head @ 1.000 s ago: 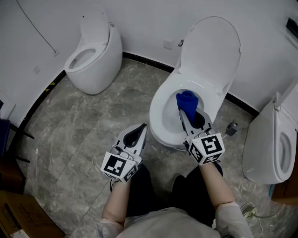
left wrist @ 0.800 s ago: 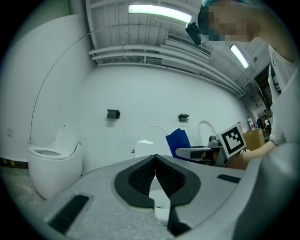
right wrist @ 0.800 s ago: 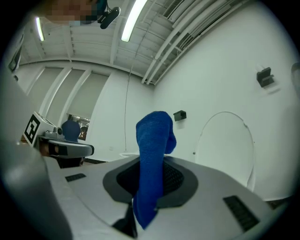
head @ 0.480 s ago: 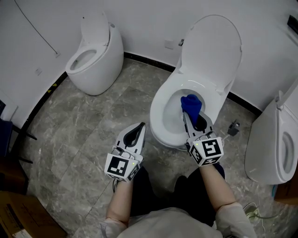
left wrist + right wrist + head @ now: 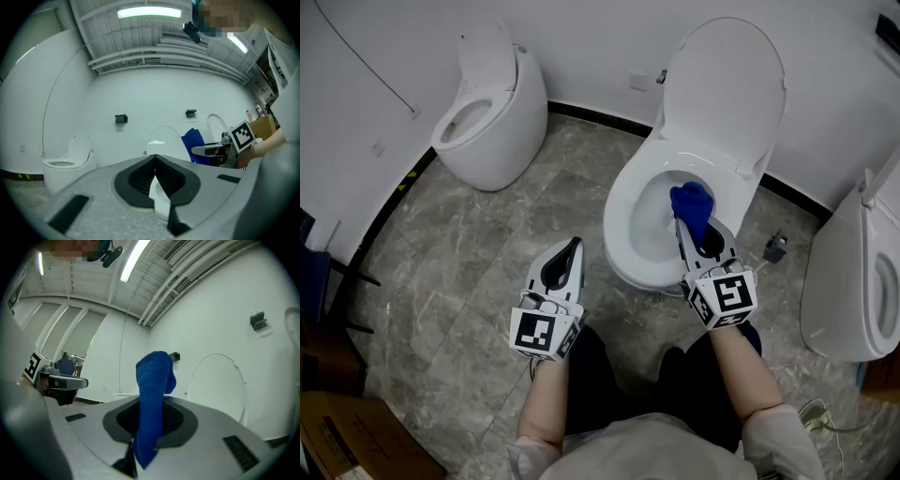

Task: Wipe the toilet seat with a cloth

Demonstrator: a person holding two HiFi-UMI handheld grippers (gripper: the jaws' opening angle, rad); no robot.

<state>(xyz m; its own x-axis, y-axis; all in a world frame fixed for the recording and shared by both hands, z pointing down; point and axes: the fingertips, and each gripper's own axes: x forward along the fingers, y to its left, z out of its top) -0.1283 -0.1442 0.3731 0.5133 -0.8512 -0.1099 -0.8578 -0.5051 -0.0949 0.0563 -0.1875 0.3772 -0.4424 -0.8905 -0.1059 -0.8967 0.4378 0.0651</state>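
Observation:
A white toilet stands before me with its lid (image 5: pixel 727 89) raised and its seat (image 5: pixel 622 214) down around the bowl. My right gripper (image 5: pixel 682 223) hangs over the right half of the bowl, shut on a blue cloth (image 5: pixel 691 206) that sticks out past the jaw tips. In the right gripper view the cloth (image 5: pixel 152 399) is clamped between the jaws and stands up in front of the lid (image 5: pixel 220 385). My left gripper (image 5: pixel 573 247) is shut with nothing in it, held over the floor just left of the bowl. In the left gripper view the cloth (image 5: pixel 194 145) shows to the right.
A second white toilet (image 5: pixel 487 103) stands at the back left and a third (image 5: pixel 853 281) at the right edge. A small dark object (image 5: pixel 775 247) lies on the marble floor right of the bowl. A cardboard box (image 5: pixel 337 441) sits at the bottom left, a dark frame (image 5: pixel 319 281) beside it.
My right gripper has carried the blue cloth slightly right and further over the bowl. The left gripper has drifted a little toward the toilet, still shut.

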